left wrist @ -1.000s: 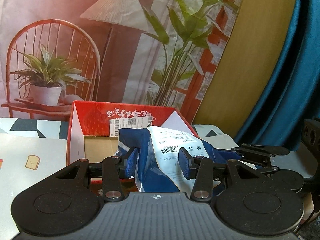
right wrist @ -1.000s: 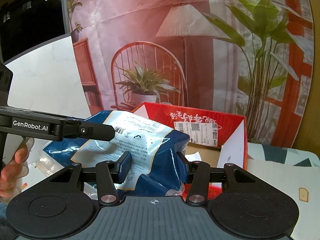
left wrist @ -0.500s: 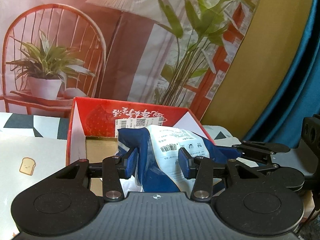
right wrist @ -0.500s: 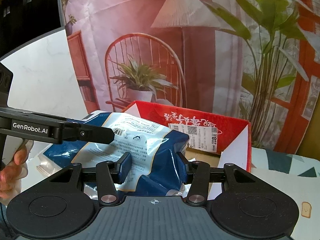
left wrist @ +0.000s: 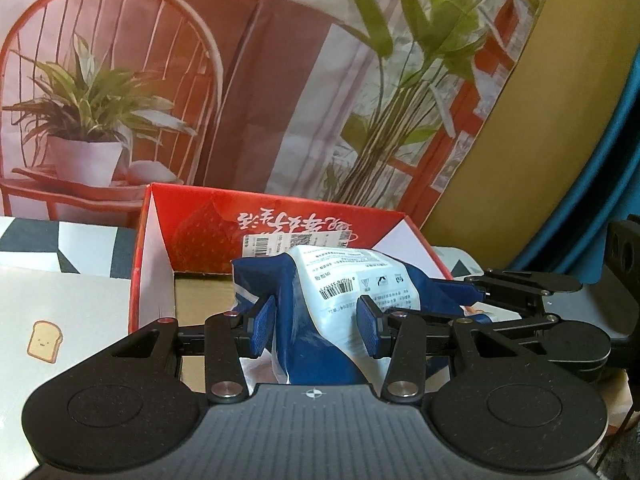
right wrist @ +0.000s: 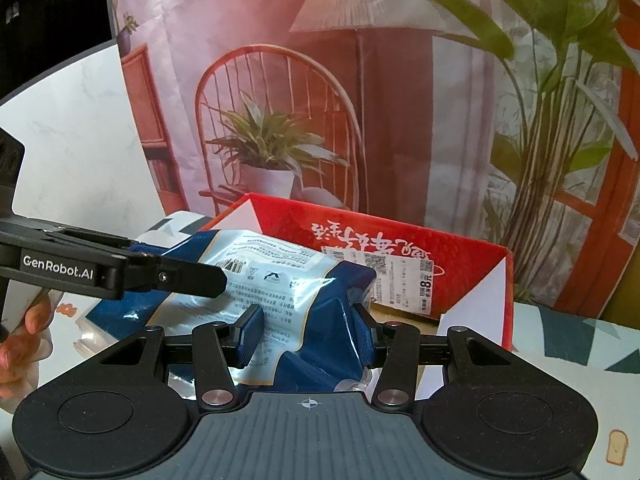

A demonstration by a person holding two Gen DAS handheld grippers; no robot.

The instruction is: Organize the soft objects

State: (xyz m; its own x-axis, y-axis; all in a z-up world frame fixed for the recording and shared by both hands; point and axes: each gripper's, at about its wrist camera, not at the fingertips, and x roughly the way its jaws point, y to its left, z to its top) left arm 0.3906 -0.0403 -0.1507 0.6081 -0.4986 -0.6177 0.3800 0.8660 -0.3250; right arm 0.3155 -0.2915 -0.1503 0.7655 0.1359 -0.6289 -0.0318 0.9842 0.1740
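one blue-and-white pouch (left wrist: 340,292); one red box (left wrist: 280,236) — two grippers (left wrist: 316,324) (right wrist: 308,330); one hand (right wrist: 24,332)

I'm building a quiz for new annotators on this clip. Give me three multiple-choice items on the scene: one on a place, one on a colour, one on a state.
1. Where is the blue-and-white bag?
A. flat on the box floor
B. held up at the red box, near its front
C. on the printed chair

2. What colour are the box's outer walls?
A. red
B. green
C. black

3. How is the bag held?
A. by the left gripper only
B. by no gripper
C. by both the left gripper and the right gripper

Answers:
1 B: the bag hangs between the fingers, with the cardboard floor visible beyond it.
2 A: the walls are red with white script.
3 C: each wrist view shows its own fingers pressed on the bag.
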